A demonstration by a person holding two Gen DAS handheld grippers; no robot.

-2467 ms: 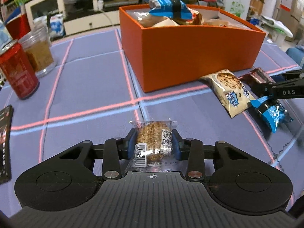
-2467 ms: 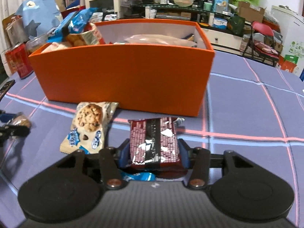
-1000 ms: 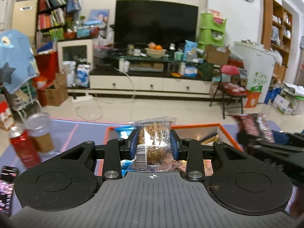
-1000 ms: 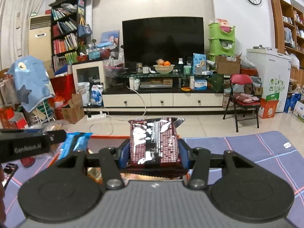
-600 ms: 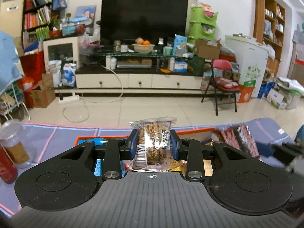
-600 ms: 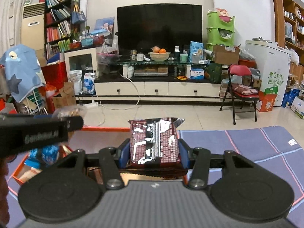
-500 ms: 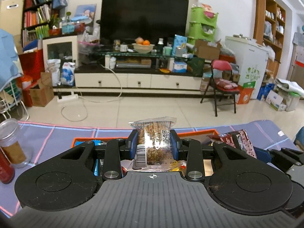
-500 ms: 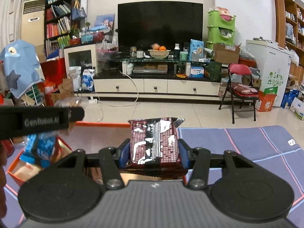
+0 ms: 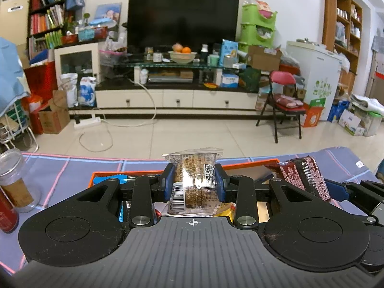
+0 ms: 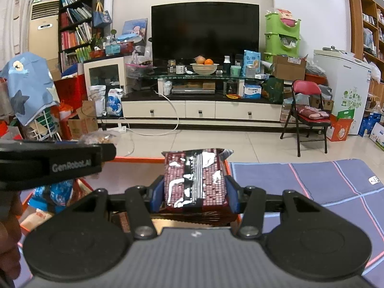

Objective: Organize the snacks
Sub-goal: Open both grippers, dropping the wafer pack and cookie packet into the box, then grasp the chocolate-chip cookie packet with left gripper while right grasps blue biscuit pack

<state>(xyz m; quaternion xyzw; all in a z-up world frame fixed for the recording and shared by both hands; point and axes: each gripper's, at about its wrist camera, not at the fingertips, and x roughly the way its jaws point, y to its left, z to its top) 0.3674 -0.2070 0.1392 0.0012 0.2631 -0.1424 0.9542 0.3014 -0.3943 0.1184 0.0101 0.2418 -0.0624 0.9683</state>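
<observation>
I've got the left hand-held gripper (image 9: 194,187) clamping a clear-wrapped cereal bar (image 9: 195,183) and the right hand-held gripper (image 10: 194,192) pinching a maroon wafer pack (image 10: 195,180) above the orange box (image 9: 252,165), crowded close enough to collide on release.

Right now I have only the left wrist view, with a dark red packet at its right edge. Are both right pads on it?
Observer: Yes, the right gripper pinches the dark red packet between both blue pads.
Operator: Is it over the box?
Observer: Yes, the orange box shows its far rim just behind it.
Operator: What's under my left gripper and its grain bar?
Observer: A blue packet inside the box.
</observation>
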